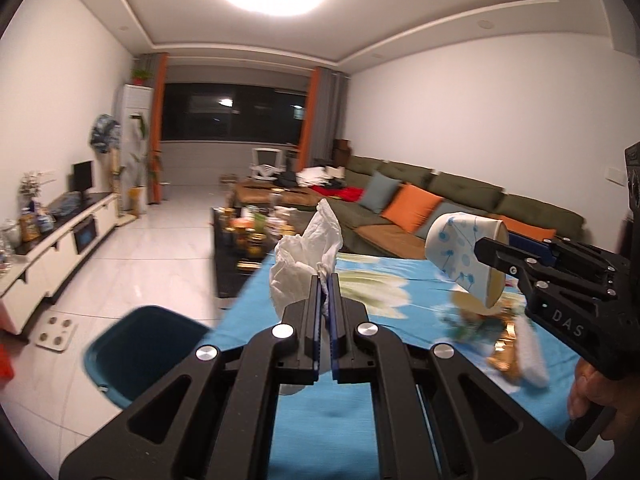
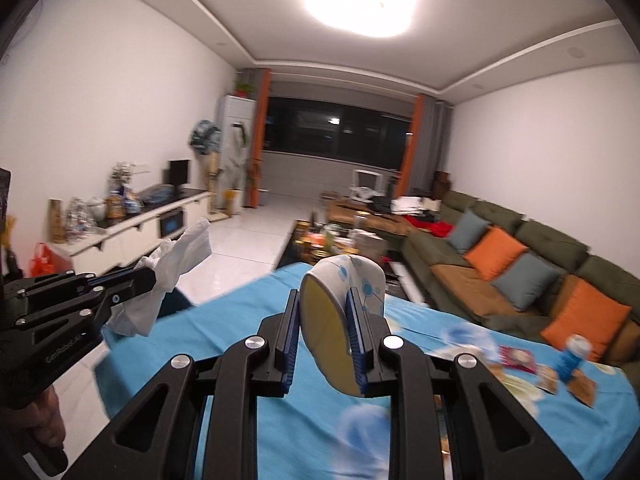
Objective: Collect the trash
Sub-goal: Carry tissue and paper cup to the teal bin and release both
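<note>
**Both grippers loaded, bin at the left's eight o'clock**

Left wrist view: the left gripper (image 1: 326, 280) pinches a crumpled white tissue (image 1: 306, 258), soft and creased. The dark teal bin (image 1: 140, 348) sits on the floor at eight o'clock, nearer this hand.

Right wrist view: the right gripper (image 2: 322, 312) clamps a squashed paper cup (image 2: 344, 300), its long axis pointing forward, above the blue tablecloth (image 2: 280, 420).

The crumpled white tissue paper (image 1: 304, 256) is plain white. The squashed white paper cup (image 1: 464, 254) carries light-blue dots joined by thin lines, and its inside is pale yellow. The table's bright blue cloth (image 2: 256, 308) shows pale yellow-white flowers. The round plastic bin (image 1: 136, 344) is dark teal. The black two-finger grippers have blue pads (image 2: 354, 328).
</note>
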### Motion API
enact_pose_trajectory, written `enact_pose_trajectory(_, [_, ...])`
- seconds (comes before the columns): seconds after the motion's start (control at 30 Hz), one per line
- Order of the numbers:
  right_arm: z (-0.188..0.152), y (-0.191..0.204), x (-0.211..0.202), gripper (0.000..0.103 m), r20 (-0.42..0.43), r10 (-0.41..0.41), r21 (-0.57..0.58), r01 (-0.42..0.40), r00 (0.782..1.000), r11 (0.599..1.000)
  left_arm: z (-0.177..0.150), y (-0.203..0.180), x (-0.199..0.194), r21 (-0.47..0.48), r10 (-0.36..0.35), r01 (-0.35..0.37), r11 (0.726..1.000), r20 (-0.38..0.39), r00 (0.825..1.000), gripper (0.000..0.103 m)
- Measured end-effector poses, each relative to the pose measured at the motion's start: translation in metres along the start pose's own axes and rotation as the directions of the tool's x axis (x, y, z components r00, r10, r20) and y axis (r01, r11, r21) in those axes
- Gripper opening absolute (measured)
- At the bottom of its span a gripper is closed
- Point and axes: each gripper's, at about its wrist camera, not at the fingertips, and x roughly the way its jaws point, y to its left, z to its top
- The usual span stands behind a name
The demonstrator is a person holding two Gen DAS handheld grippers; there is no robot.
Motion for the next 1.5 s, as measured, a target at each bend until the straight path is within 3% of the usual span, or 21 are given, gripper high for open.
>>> enact_pose_trajectory(0.27, [0.026,0.048,0.034,0.021,0.010,0.167,-0.030,-0.167,0.986,0.986,0.012,0.064,-0.023,-0.010,0.162,-0.162,0.987,0.020,0.987,0.004])
enact_pose_trajectory(0.63, [0.045,0.098,0.077,0.021,-0.031,0.331,-0.044,-0.332,0.943,0.942,0.022,0.124,-0.037,-0.039,0.272,-0.271,0.962,0.009,0.962,0.004])
enact_pose_trajectory(1.23, [0.048,0.145,0.154,0.021,-0.195,0.442,-0.017,-0.453,0.876,0.891,0.001,0.166,0.014,-0.076,0.302,-0.310,0.948,-0.102,0.948,0.004])
enact_pose_trajectory(1.43, [0.041,0.159,0.187,0.021,-0.280,0.490,0.040,-0.500,0.826,0.865,-0.013,0.183,0.050,-0.100,0.288,-0.306,0.947,-0.164,0.943,0.004])
enact_pose_trajectory(1.5, [0.037,0.165,0.201,0.021,-0.319,0.508,0.072,-0.514,0.800,0.855,-0.017,0.190,0.063,-0.110,0.289,-0.312,0.944,-0.185,0.939,0.004])
